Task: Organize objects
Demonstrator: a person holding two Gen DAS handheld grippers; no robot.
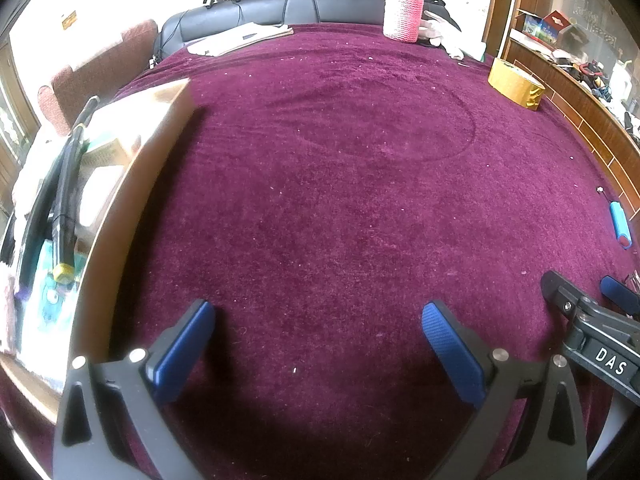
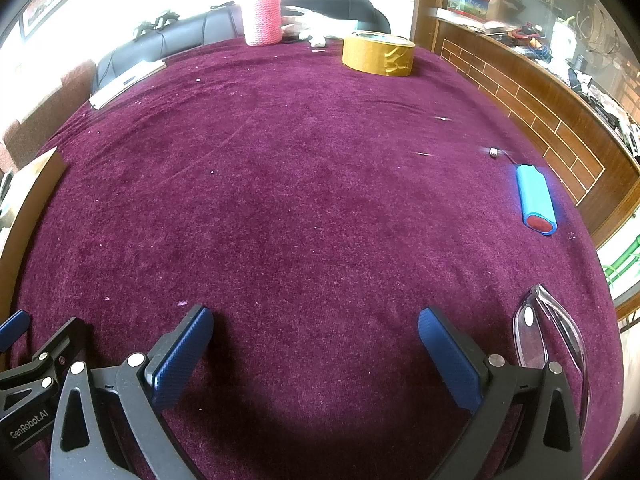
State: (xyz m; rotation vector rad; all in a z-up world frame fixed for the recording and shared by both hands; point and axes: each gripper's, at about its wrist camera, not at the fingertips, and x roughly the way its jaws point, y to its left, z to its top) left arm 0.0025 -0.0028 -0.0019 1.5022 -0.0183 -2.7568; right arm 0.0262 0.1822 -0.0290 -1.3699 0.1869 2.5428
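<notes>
Holding both tools low over the maroon-covered bench (image 2: 304, 200), I have my left hand-held gripper (image 1: 319, 340) and my right hand-held gripper (image 2: 316, 344) each with fingers spread wide and nothing between them. The blue cylinder with the red end (image 2: 535, 199) lies ahead and to the right of my right hand-held gripper, its long axis running roughly away from me, red end nearest. From the left side it sits far off at the right edge of view, so my right hand is plainly the nearer one, I judge. A pair of clear glasses (image 2: 548, 332) rests just beside my right gripper's outer finger. The cardboard box (image 1: 132, 184), already holding things, stands close on the left of my left hand-held gripper. A tape roll (image 2: 378, 54) and a pink-sleeved bottle (image 2: 263, 16) stand well ahead.
</notes>
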